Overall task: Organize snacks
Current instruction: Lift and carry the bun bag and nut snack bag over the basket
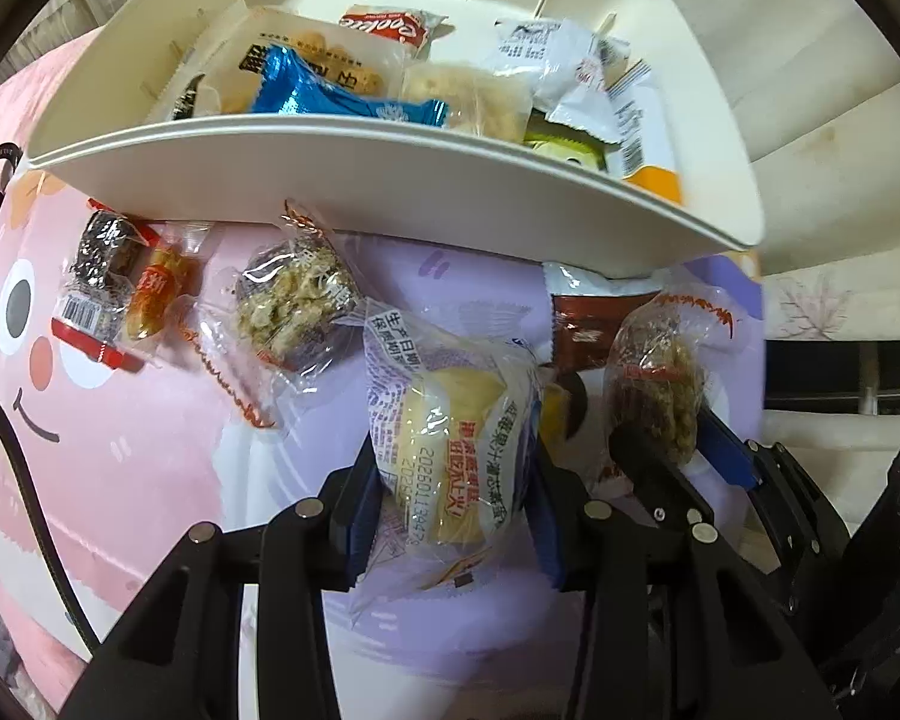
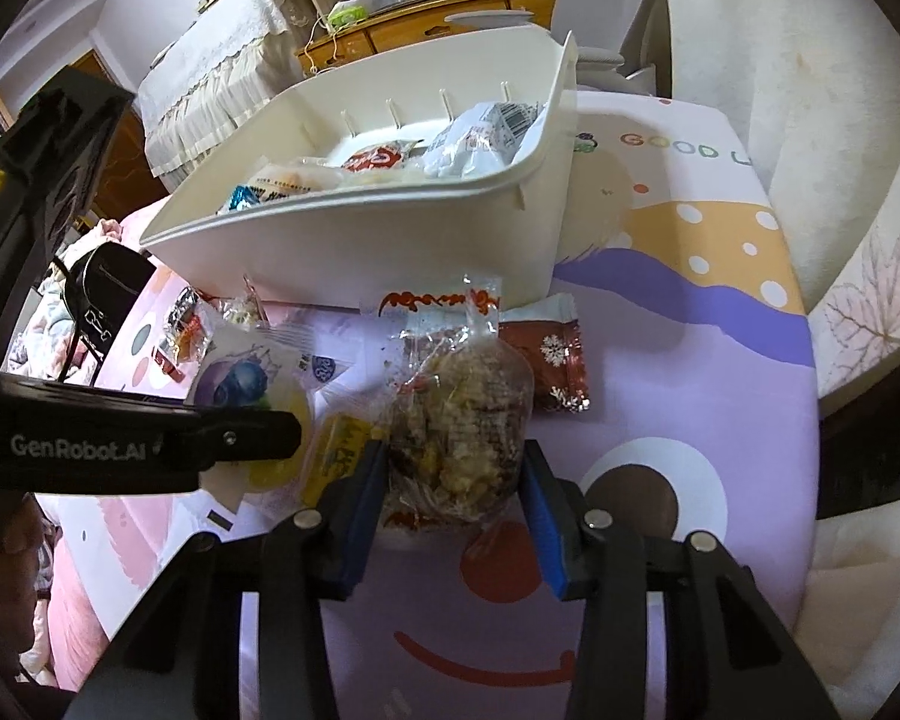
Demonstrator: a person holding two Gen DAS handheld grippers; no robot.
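The person is working with both hands at once. The left tool (image 1: 456,480) is pinching a yellow cake packet (image 1: 450,438) between its blue pads, and the right tool (image 2: 456,474) is pinching a nut crisp packet (image 2: 459,420) in the same way. Both packets are just in front of the white bin (image 2: 390,240), which is standing on the cartoon mat (image 2: 690,420) and is already holding several snacks. More are lying on the mat – a second nut crisp packet (image 1: 294,306), a dark bar (image 1: 99,282) and a brown sachet (image 2: 546,372).

The risk, I think, is the slippery wrapping: the pads are gripping loose film, so a packet could slide out while lifting over the bin's wall. The two tools are also very near each other – they could collide.
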